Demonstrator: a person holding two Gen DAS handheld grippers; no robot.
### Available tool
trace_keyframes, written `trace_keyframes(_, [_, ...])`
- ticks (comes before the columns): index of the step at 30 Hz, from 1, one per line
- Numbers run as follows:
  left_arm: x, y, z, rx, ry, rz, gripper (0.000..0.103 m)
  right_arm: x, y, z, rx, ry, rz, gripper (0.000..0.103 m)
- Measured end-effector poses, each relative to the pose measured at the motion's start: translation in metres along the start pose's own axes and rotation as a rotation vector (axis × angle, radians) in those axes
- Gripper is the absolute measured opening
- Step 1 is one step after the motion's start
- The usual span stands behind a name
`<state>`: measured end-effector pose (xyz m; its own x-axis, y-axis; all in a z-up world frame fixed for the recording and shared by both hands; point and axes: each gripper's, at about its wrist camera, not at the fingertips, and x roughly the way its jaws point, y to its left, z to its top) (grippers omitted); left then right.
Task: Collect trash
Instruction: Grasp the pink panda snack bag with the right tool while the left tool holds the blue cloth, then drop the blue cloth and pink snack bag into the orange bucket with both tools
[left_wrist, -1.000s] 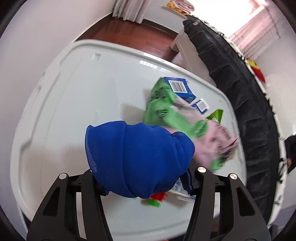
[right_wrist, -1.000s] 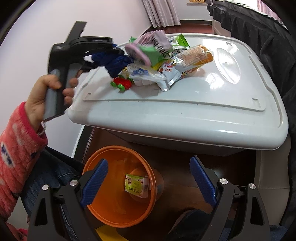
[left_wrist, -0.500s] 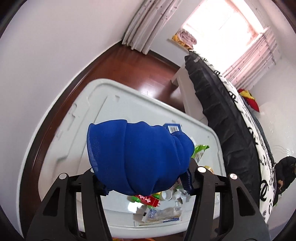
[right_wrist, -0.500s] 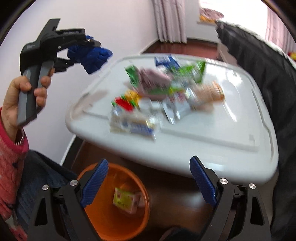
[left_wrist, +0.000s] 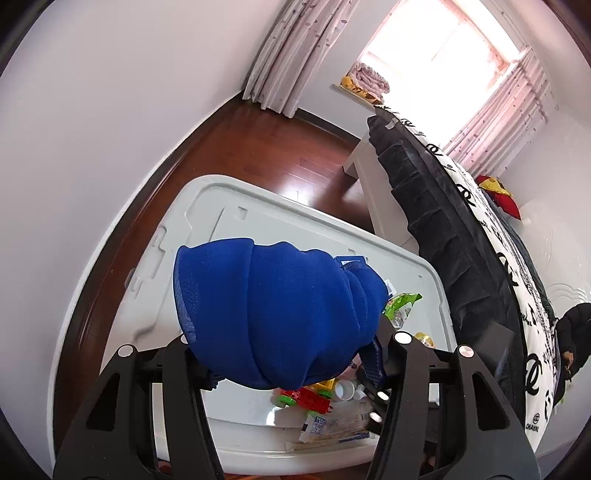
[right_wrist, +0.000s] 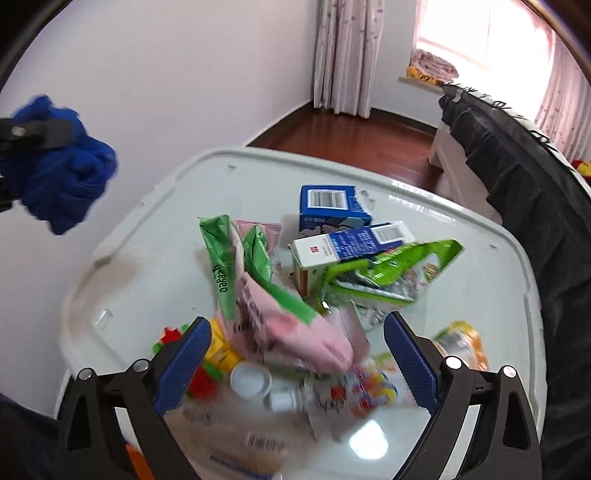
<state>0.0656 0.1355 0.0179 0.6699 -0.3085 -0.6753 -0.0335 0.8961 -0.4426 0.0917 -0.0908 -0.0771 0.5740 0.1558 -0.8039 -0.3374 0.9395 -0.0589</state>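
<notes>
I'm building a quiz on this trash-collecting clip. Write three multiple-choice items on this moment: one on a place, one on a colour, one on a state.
1. Where does the snack litter lie?
A. on the white bin lid
B. on the bed
C. on the wood floor

2. What colour is the cloth in the left tongs?
A. red
B. blue
C. yellow

3. How do the right tongs stand?
A. shut on a carton
B. shut on a wrapper
C. open, holding nothing

Answers:
1 A, the wrappers and cartons sit on the white bin lid.
2 B, the left tongs clamp a blue cloth.
3 C, the right tongs gape above the pink-green wrapper.
</notes>
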Motion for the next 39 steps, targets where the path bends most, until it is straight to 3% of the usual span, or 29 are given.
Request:
trace_keyframes(2, [0.001, 0.000, 0.000, 0.000, 0.003, -0.005, 0.055, 0.006, 0.003, 0.003, -0.010, 0.021, -0.031, 0.060])
trace_keyframes(5, [0.003, 0.001, -0.001, 0.001, 0.009, -0.007, 0.055, 0.004, 0.006, 0.007, -0.001, 0.041, 0.007, 0.029])
trace_keyframes(7, [0.003, 0.001, -0.001, -0.001, 0.013, -0.012, 0.055, 0.001, 0.005, 0.006, 0.023, 0.063, 0.048, 0.021])
trace_keyframes(16, [0.004, 0.001, -0.002, 0.000, 0.019, -0.014, 0.055, -0.034, 0.005, 0.009, 0.045, 0.011, 0.123, 0.017])
trace_keyframes(25, [-0.003, -0.001, -0.003, 0.034, 0.017, -0.025, 0.055, -0.101, -0.006, 0.017, 0.041, -0.064, 0.151, 0.016])
trace_keyframes(29, [-0.014, -0.010, -0.012, 0.073, 0.034, -0.064, 0.055, -0.134, -0.008, 0.007, 0.020, -0.078, 0.158, 0.016])
trace_keyframes(33, [-0.032, -0.020, -0.031, 0.136, 0.055, -0.063, 0.055, -0.165, -0.003, -0.013, -0.024, -0.071, 0.175, 0.016])
trace_keyframes(39, [-0.060, -0.024, -0.101, 0.273, 0.200, -0.082, 0.055, -0.199, 0.014, -0.056, -0.111, -0.008, 0.210, 0.016])
